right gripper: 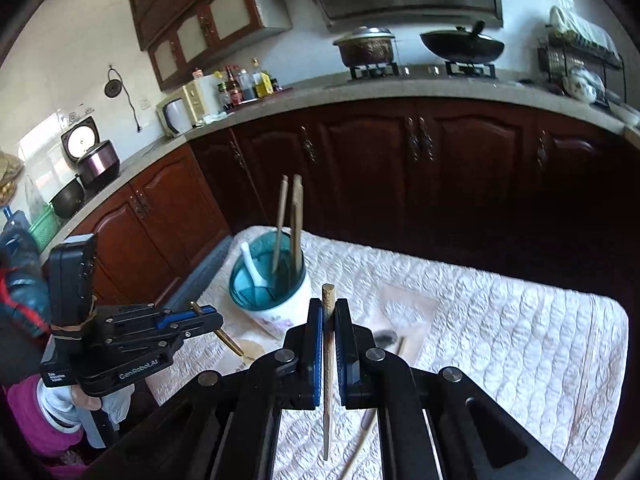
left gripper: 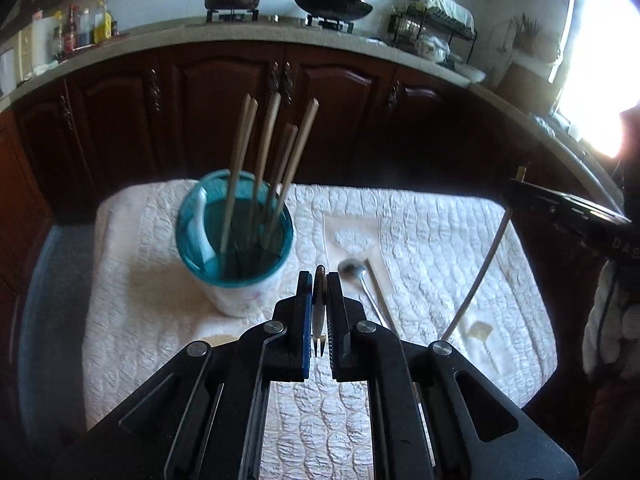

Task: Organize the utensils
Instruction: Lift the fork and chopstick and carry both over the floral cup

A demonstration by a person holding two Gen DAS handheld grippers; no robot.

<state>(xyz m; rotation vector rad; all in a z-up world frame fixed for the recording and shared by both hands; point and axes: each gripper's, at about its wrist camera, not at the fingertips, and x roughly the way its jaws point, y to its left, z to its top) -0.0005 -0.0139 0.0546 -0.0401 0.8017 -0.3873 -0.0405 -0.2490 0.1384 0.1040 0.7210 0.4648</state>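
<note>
The quilted white cloth (left gripper: 440, 240) covers the work surface beneath both tools. On it, ahead and to the left of the left gripper's fingers, stands the utensil cup (left gripper: 236, 240) with a teal liner, already holding several chopsticks (left gripper: 272, 152) and a white spoon (left gripper: 200, 224).

The right gripper (right gripper: 329, 312) is closed tight on a single chopstick (right gripper: 328, 360), held roughly upright between the pads, its top poking above the fingertips and its lower end hanging clear of the cloth. The cup lies ahead and left of these fingers.

The left gripper (left gripper: 319, 280) is likewise clamped shut on a small fork (left gripper: 319, 320), tines hanging below the pads; the handle is partly hidden, so its make is uncertain.

Just right of the left fingers, a metal spoon (left gripper: 352, 270) and a loose chopstick (left gripper: 380, 296) lie on the cloth, unsorted.

Judgement: the step in hand is carrying two picked items to the cup. Next, each tool needs bringing over the rim, lower end first, then releasing without striking the standing chopsticks.
</note>
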